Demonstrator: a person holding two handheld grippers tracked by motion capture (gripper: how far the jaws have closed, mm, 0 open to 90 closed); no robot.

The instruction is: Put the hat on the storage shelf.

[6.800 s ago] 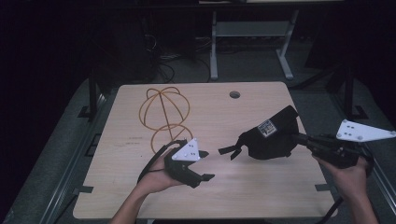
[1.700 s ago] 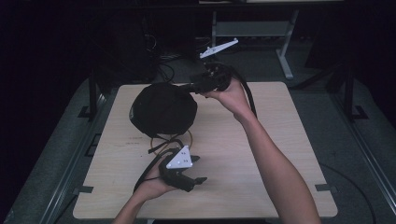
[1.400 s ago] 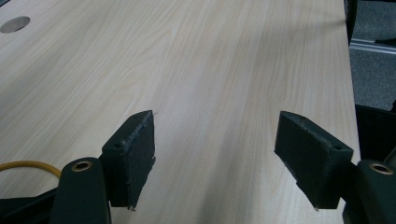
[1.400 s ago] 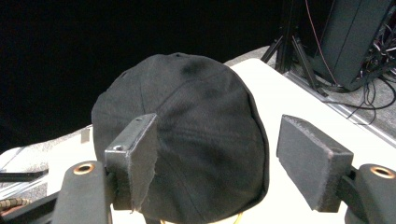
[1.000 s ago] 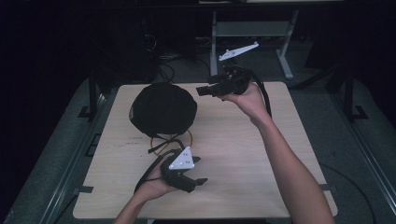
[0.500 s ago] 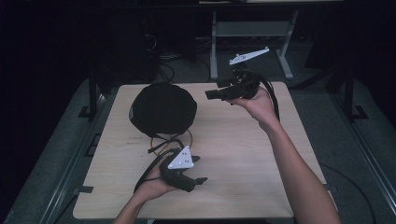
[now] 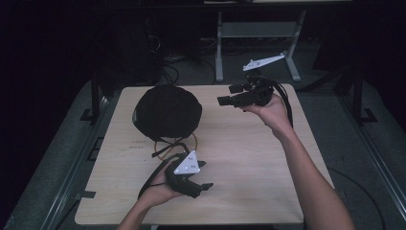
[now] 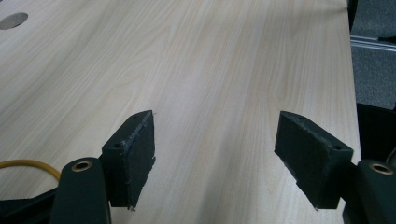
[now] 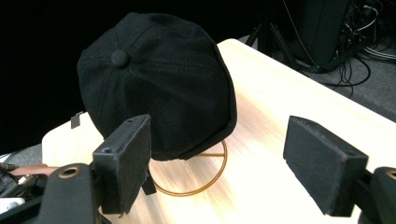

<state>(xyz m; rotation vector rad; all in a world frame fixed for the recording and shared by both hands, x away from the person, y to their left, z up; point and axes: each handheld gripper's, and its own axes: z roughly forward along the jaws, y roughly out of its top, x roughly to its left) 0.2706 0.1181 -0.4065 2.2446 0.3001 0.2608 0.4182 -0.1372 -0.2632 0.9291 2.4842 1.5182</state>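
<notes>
Cap (image 7: 166,111) over wire stand (image 7: 175,143), apparently mostly hidden

Black cap (image 7: 166,111) covers most of wire stand (image 7: 175,143); only its lower gold ring shows. Cap's brim not discernible. Left forearm cut off at the high view's bottom edge.

Cap (image 7: 166,111) atop wire stand (image 7: 176,143), on rear left of table (image 7: 249,182). Right gripper (image 7: 229,95) to right of cap, above rear right of table. Left gripper (image 7: 203,175) near front edge, just before stand.
</notes>
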